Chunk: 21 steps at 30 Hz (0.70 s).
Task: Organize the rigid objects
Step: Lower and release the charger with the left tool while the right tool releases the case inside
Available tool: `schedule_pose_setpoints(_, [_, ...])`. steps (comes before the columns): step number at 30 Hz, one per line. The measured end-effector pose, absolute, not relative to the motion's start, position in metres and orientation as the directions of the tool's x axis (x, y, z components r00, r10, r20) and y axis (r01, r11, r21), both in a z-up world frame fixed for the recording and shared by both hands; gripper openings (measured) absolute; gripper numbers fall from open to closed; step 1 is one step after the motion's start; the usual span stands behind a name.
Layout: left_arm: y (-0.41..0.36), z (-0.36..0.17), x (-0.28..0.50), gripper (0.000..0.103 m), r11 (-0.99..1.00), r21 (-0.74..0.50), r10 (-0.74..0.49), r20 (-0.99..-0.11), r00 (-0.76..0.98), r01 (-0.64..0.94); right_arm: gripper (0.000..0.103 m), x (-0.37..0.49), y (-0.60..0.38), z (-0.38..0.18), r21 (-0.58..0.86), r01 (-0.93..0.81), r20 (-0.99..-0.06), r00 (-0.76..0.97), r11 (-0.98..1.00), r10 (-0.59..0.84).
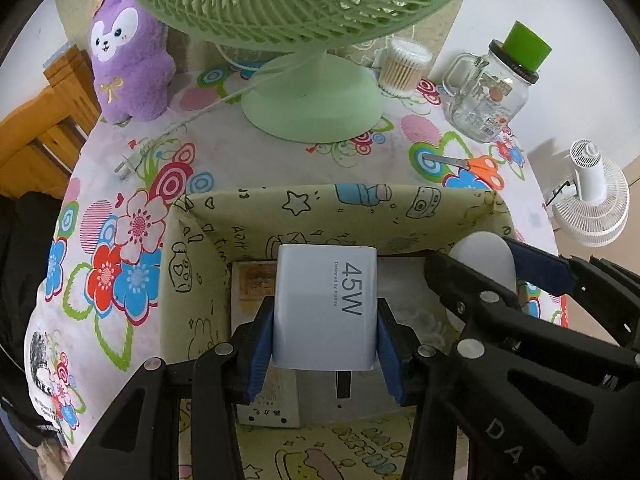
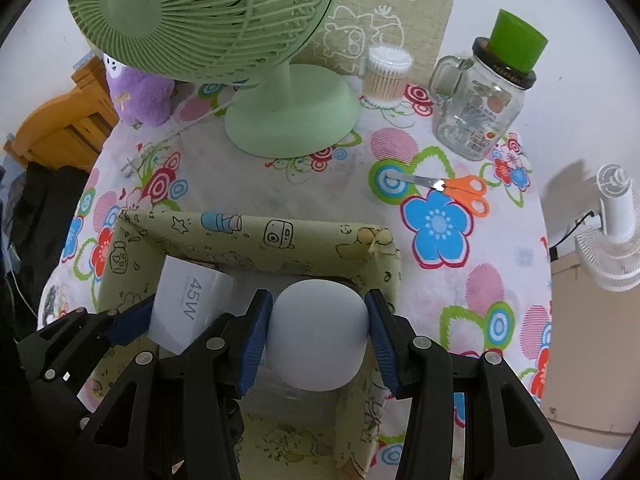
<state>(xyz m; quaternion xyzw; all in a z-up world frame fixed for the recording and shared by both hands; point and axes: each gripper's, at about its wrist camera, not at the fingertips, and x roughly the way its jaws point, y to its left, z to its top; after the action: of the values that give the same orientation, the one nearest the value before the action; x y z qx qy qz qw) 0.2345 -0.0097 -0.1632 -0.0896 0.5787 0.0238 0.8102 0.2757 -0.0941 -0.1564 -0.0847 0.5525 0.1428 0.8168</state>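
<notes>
Gripping a white 45W charger [image 1: 326, 308] between its blue pads [image 1: 260, 344], the left gripper [image 1: 325, 350] holds it over the open top of a paper-covered box [image 1: 352, 200] printed with doodles, the charger's printed face turned up toward the camera. Just to its right, the right gripper [image 2: 318, 338] is clamped on a smooth, rounded white object [image 2: 318, 334], pads pressing both of its sides, and this too hangs over the box, nearer the right wall. Whether either object touches the box floor cannot be told. On the box floor below the charger lies a flat white item with printed markings [image 1: 268, 408]. The box sits at the near edge of a table under a flowered tablecloth [image 2: 440, 224]. Beyond it, at the far middle, stands a green desk fan [image 2: 208, 20] on its round base, its cord and plug [image 1: 128, 166] trailing to the left across the cloth. A purple plush toy [image 1: 128, 60] sits at the far left. To the far right stand a clear tub of cotton swabs [image 2: 386, 74] and a glass handled jar [image 2: 476, 112] with a green cup [image 2: 518, 42] upside down on its lid. Orange-handled scissors [image 2: 460, 188] lie closed on the cloth between the jar and the box, and a white fan [image 2: 612, 232] stands off the table at the right.
</notes>
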Motion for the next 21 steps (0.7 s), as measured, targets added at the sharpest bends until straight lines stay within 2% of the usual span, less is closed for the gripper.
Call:
schedule_pose_setpoints(7, [-0.006,-0.166,0.236,0.05,0.98,-0.119,-0.061,-0.942,0.33,-0.157,0.051,0.282,-0.089,-0.164,0.039,-0.334,-0.926,0.341,0.942,0.159])
schedule_pose_setpoints(9, [-0.005,-0.164,0.237,0.061,0.982,-0.109,-0.051,-0.938,0.342,-0.152,0.051,0.283,-0.088,-0.166,0.037,-0.341,-0.927,0.339,0.939,0.16])
schedule_pose_setpoints(14, [-0.006,-0.162,0.235,0.075,0.987,-0.092,-0.041,-0.939,0.342,-0.135,0.051,0.288,-0.084,-0.171,0.03,-0.346,-0.926,0.344,0.938,0.157])
schedule_pose_setpoints(18, [-0.006,-0.162,0.233,0.082,0.989,-0.068,-0.02,-0.941,0.339,-0.129,0.051,0.29,-0.081,-0.176,0.04,-0.351,-0.93,0.329,0.935,0.164])
schedule_pose_setpoints(21, [-0.004,-0.162,0.233,0.084,0.989,-0.063,-0.014,-0.941,0.337,-0.133,0.051,0.291,-0.079,-0.177,0.035,-0.355,-0.929,0.334,0.934,0.162])
